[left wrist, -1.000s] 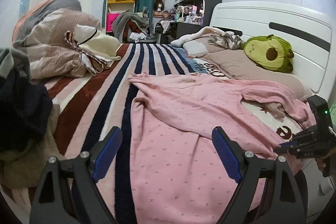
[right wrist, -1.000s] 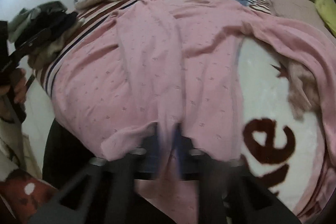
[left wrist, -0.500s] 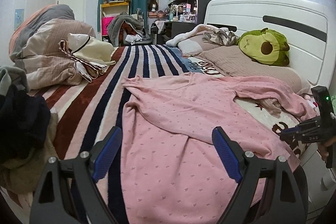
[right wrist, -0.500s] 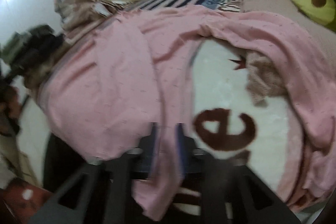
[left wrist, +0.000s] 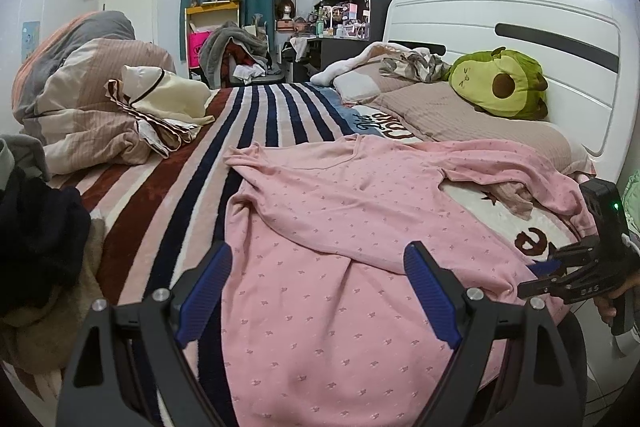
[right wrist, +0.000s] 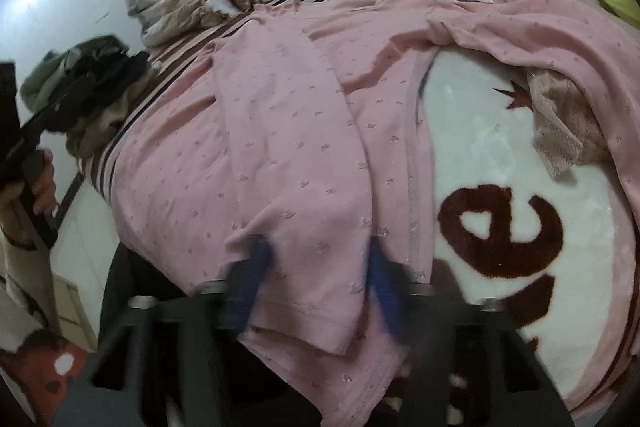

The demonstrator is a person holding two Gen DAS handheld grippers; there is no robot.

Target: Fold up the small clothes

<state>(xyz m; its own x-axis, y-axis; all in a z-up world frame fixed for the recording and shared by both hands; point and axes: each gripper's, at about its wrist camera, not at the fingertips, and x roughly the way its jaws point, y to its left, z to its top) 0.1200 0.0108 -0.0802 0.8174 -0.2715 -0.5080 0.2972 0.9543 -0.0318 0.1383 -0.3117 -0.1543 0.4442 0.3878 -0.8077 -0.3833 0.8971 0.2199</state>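
A pink dotted long-sleeve top [left wrist: 340, 235] lies spread on the striped bed blanket [left wrist: 168, 211], its hem hanging over the bed's near edge. It also fills the right wrist view [right wrist: 288, 147]. My left gripper [left wrist: 318, 291] is open and empty, just above the top's lower part. My right gripper [right wrist: 316, 279] has its jaws apart, with the hem of the top lying between the blurred blue pads. It shows in the left wrist view [left wrist: 560, 275] at the bed's right edge.
A crumpled duvet with a cream garment [left wrist: 100, 107] lies at the back left. A dark clothes pile [left wrist: 36, 239] sits at the left edge. Pillows and a green avocado plush [left wrist: 500, 87] lie by the white headboard [left wrist: 520, 27]. A small beige lace piece [right wrist: 560, 131] lies by the sleeve.
My right gripper, shut on the top's hem in the earlier frames, has opened its jaws. The left gripper has stayed open and shifted only slightly.
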